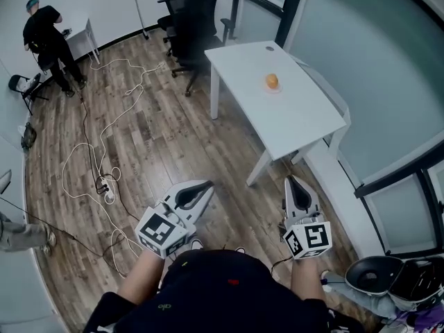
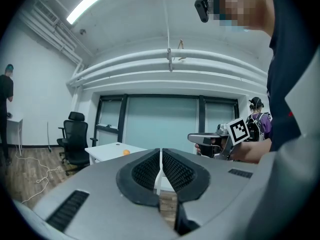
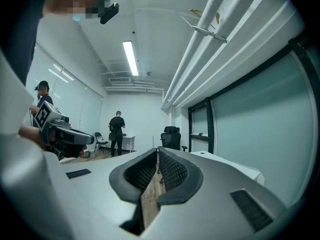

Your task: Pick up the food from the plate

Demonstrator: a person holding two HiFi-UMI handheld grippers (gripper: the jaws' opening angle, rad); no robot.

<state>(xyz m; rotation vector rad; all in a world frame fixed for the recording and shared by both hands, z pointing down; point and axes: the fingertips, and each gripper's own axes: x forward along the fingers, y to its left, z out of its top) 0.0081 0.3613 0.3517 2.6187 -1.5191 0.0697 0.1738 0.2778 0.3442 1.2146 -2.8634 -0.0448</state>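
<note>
Left gripper (image 1: pixel 202 187) and right gripper (image 1: pixel 293 186) are held low at the person's waist, each with its jaws pressed together on nothing. I judge this a travelling posture, since no target is within reach. Wood floor (image 1: pixel 173 137) lies directly ahead of both tips. The orange food (image 1: pixel 272 81) sits on its plate (image 1: pixel 272 91) on the white table (image 1: pixel 291 120), well beyond them and nearer the right gripper's line — not yet approached.
</note>
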